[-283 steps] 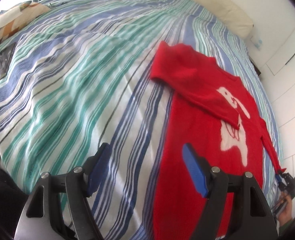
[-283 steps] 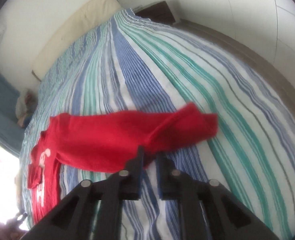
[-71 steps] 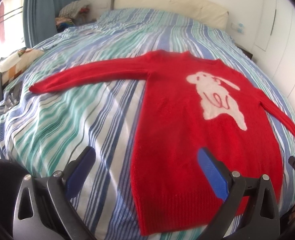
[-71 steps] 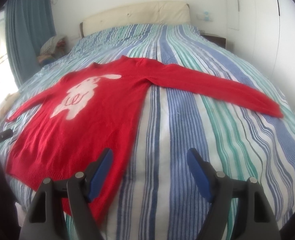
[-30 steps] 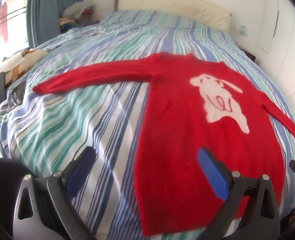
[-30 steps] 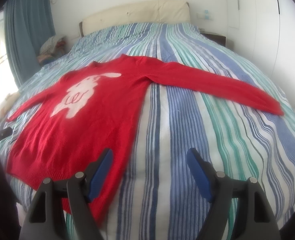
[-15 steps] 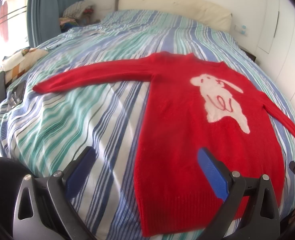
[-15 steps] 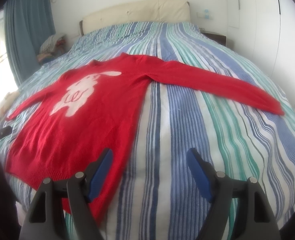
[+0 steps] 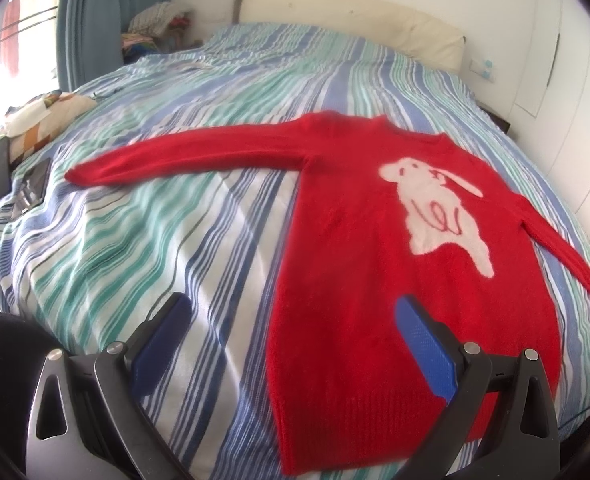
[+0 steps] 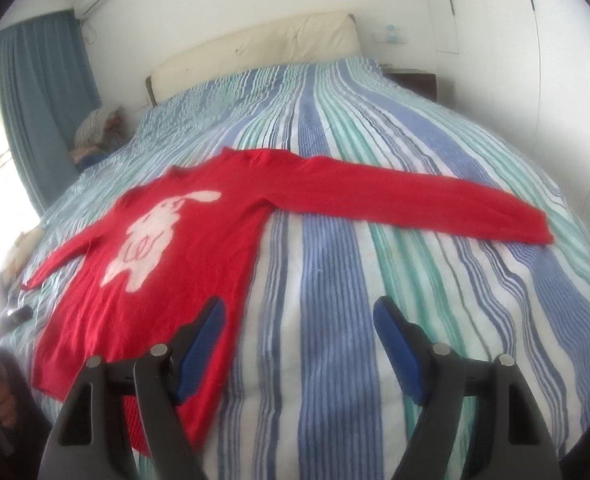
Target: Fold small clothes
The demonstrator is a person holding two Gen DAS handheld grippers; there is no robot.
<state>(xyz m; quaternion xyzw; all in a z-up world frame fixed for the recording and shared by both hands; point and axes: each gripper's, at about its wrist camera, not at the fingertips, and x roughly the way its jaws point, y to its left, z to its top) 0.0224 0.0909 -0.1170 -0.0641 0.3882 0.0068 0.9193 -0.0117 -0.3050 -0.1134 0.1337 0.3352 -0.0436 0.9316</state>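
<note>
On the striped bedspread [image 9: 183, 240] the red sweater [image 9: 355, 248] lies flat, sleeves spread, no fold made yet. Left gripper [image 9: 295, 340] and right gripper [image 10: 299, 340] both gape wide, holding nothing.

Count: 1 red sweater [image 9: 395, 264] with 1 white rabbit motif [image 9: 439, 212] and 2 sleeves, both spread out flat on 1 striped bed [image 9: 167, 240]. 2 grippers: left gripper [image 9: 291, 322] and right gripper [image 10: 299, 322], each with 2 blue-padded fingers [image 9: 427, 348] set wide apart, nothing between them. Also 1 cream headboard [image 10: 255, 52], 1 blue curtain [image 10: 43, 92], 1 patterned cushion [image 9: 43, 116] at the left bed edge.
</note>
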